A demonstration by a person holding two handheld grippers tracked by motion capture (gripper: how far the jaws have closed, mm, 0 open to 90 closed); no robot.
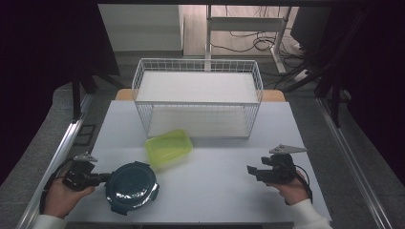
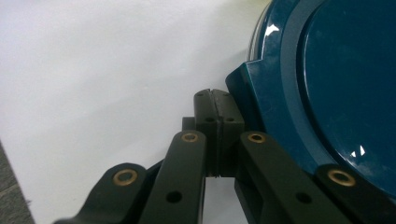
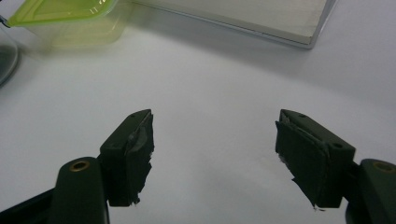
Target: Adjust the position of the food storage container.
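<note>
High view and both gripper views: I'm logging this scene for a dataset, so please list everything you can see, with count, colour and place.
Round container: one, dark teal lid with side latches, near left of the table.
Rectangular container: one, yellow-green lid, table centre, just in front of the basket.
Wire basket: one, white, far middle of the table.
Table: one, white top.
Desk frame: one, white, on the floor behind.
Left gripper: one, black, fingers shut beside a latch of the round container's lid.
Right gripper: one, black, fingers open over bare table.
Hands: two, near edge.
</note>
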